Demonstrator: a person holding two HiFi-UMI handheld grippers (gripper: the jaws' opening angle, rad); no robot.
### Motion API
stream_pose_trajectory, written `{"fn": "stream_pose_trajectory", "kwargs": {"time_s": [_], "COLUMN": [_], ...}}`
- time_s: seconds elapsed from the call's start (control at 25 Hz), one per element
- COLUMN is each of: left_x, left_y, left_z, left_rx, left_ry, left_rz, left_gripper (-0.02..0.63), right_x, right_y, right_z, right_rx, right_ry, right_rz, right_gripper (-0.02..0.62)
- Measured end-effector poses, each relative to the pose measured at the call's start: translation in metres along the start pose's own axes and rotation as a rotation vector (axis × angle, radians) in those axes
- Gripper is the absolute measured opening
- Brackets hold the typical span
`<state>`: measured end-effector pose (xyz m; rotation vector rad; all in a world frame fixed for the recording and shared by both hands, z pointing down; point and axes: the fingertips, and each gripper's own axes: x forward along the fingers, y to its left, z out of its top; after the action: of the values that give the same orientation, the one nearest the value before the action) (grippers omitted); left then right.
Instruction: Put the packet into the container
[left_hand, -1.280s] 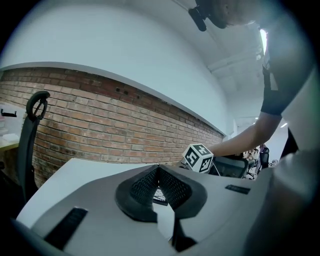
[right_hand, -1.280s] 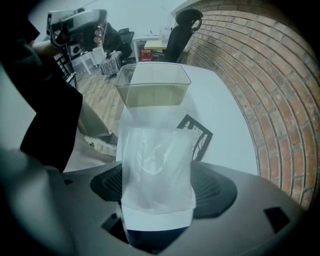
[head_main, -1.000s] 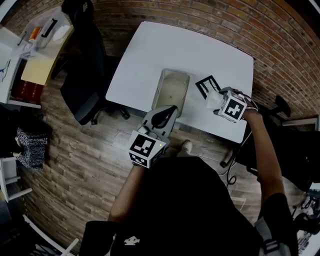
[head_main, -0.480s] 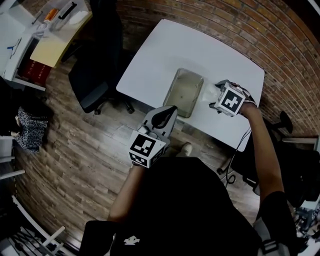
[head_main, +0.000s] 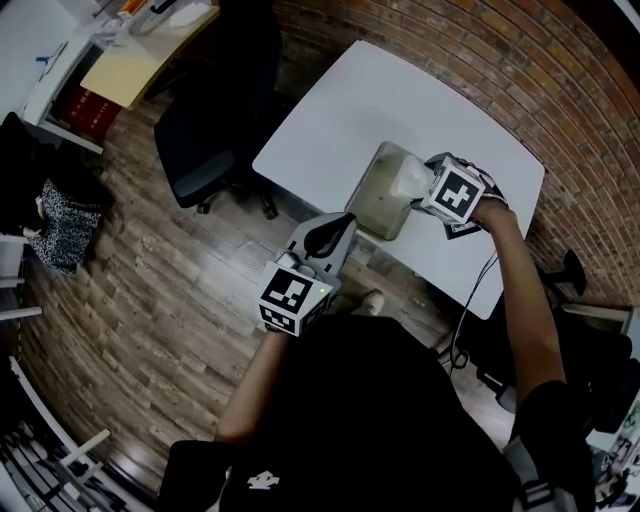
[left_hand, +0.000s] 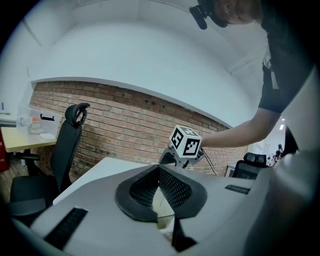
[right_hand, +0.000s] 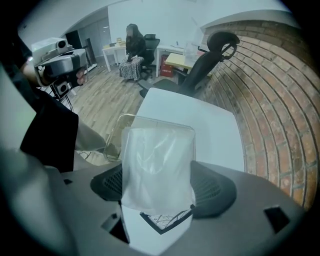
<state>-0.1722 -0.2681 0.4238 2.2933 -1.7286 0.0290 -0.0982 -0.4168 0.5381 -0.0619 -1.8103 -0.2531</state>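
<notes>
On the white table (head_main: 400, 100) a clear container (head_main: 378, 200) is set open-topped, the left gripper (head_main: 333, 228) is held off the table w/ jaws together & empty, and the packet (right_hand: 157, 170) is clamped in the right gripper (head_main: 428, 186) over the container's edge, prob. for dropping in.

Frosted translucent plastic packet (right_hand: 157, 165): soft, faintly creased, slight sheen. Clear rectangular plastic container (head_main: 375, 205): glossy, smooth walls. White bench (head_main: 340, 120): smooth matt top. Right hand-held gripper (right_hand: 160, 187): grey matt moulded plastic body, black dimpled pads (right_hand: 214, 187), rubbery look. Red brick wall (head_main: 560, 80): rough, unglazed, pale mortar lines. Brown wood-plank floor (head_main: 170, 290): dull finish, visible grain.
</notes>
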Motion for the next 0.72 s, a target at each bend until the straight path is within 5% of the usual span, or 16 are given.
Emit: {"fn": "stream_pose_trajectory", "kwargs": {"time_s": [0.72], "left_x": [-0.027], "left_y": [0.022], "left_z": [-0.007], "left_rx": [-0.022], "left_ry": [-0.003], "left_rz": [0.114], "left_gripper": [0.008], "right_x": [0.044], "right_y": [0.024], "right_z": [0.039], "right_rx": [-0.009], "right_ry": [0.025], "right_rz": [0.098], "right_gripper": [0.376]}}
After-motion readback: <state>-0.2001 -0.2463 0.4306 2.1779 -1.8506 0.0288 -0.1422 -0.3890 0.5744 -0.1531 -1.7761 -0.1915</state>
